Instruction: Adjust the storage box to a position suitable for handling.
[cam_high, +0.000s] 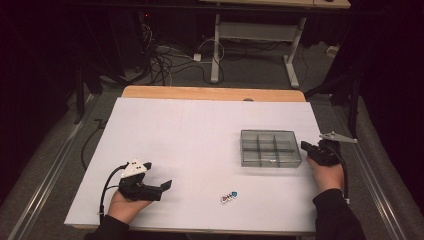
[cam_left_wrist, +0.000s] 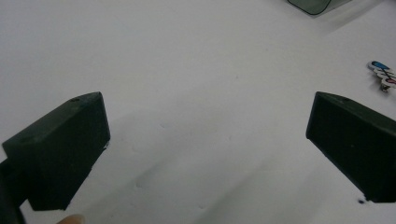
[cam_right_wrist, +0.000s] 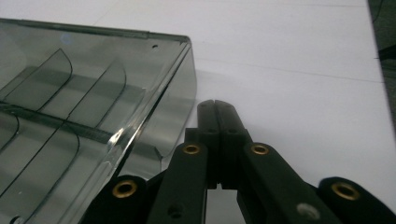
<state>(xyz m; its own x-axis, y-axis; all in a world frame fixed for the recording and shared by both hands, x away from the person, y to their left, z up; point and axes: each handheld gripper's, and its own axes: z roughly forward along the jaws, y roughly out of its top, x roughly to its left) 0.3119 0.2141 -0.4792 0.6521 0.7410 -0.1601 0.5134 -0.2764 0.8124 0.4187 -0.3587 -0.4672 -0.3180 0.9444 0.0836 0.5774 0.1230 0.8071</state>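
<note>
Both of the person's forearms wear dark sleeves, and each hand carries a black gripper. The left gripper (cam_high: 167, 184) has a black cable looping off its rear and a pale three-cornered plate on top; its fingers (cam_left_wrist: 65, 149) are blocky matte black slabs, each with a small hole near its upper edge. The right gripper (cam_high: 303, 145) has a grey three-cornered plate and a black cable running back along the sleeve; its slim black fingers (cam_right_wrist: 208, 119) sit on flat linkage bars pinned with brass-coloured rivets.
</note>
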